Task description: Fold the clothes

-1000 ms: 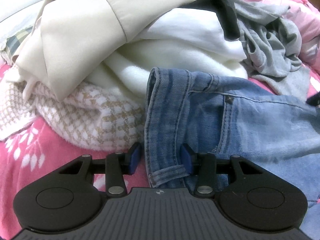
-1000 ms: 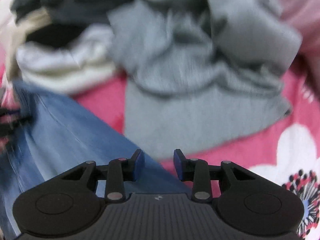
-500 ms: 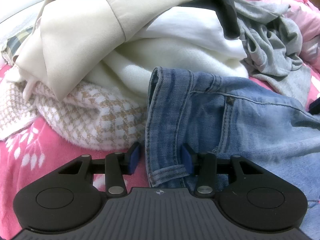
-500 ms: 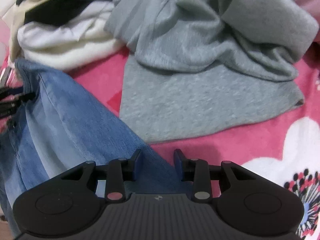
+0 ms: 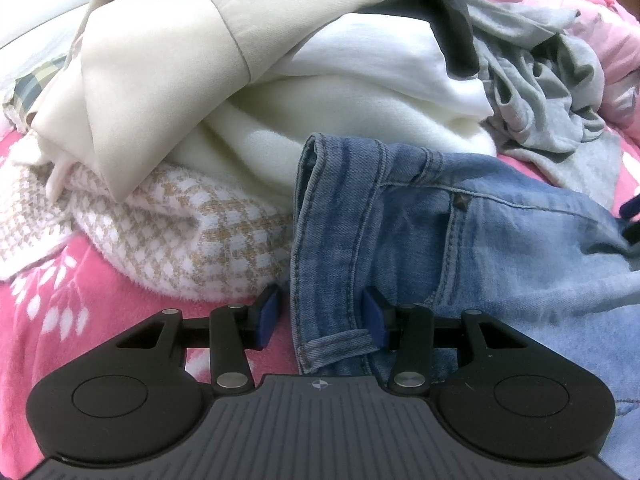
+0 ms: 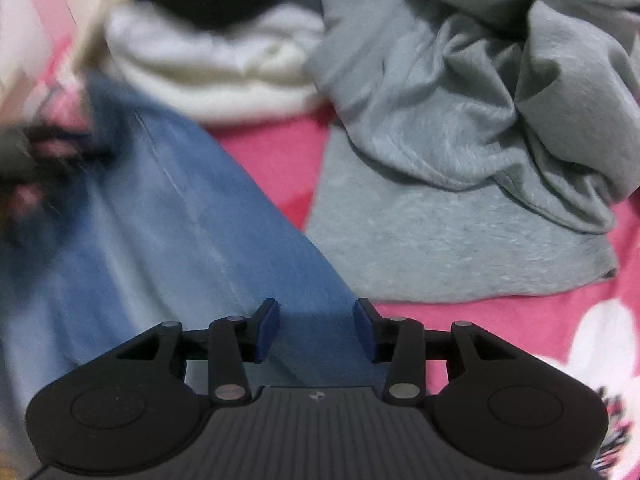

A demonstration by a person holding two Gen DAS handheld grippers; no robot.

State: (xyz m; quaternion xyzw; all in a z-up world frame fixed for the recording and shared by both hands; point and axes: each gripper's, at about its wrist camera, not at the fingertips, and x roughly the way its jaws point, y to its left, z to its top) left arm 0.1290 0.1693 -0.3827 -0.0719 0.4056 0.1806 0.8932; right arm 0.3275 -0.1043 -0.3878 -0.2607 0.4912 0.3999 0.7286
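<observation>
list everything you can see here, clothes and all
jeans: 1, blue denim, flat on the bedspread, waistband corner between the left pads
cream garment: 1, beige, top of the pile
white fleece garment: 1, white, under the cream one
checked knit: 1, tan and white, left of the jeans
grey garment: 1, grey, crumpled right of the jeans
black garment: 1, black, behind the white one
bedspread: 1, pink floral, underneath
left gripper: 1, black, blue pads, open
right gripper: 1, black, open over the jeans leg

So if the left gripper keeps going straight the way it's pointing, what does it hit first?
Most likely the jeans: the left gripper has their waistband edge lying between its open fingers, though the depth is hard to judge.
</observation>
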